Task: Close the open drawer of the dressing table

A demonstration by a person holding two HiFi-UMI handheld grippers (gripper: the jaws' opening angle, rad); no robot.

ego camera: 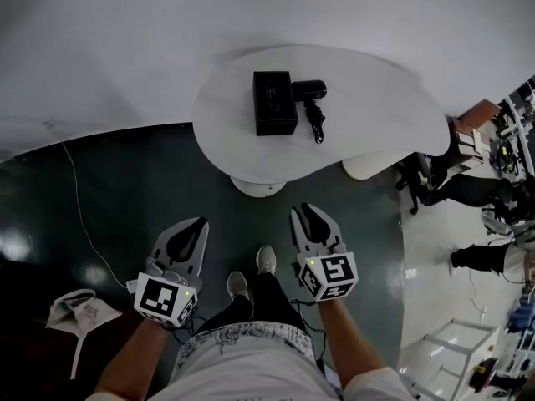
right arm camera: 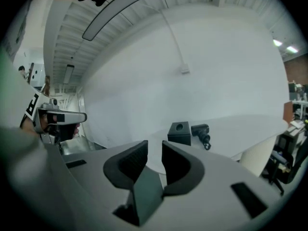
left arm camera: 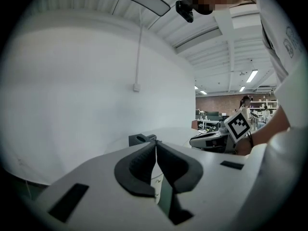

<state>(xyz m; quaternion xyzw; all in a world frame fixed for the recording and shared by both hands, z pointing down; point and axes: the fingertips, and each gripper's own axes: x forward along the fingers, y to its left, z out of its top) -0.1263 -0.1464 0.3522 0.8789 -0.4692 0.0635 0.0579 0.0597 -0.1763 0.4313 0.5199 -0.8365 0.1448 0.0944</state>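
Holding both grippers near the body, well apart from the white dressing table at far centre, indicates a pre-approach posture. Left gripper: jaws closed, empty. Right gripper: jaws slightly apart, empty. Open drawer: not discernible. Legible writing: none; only square marker patterns.

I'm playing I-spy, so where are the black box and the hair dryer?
black box [ego camera: 274,103], head view, middle of its top.
hair dryer [ego camera: 308,90], head view, its barrel.
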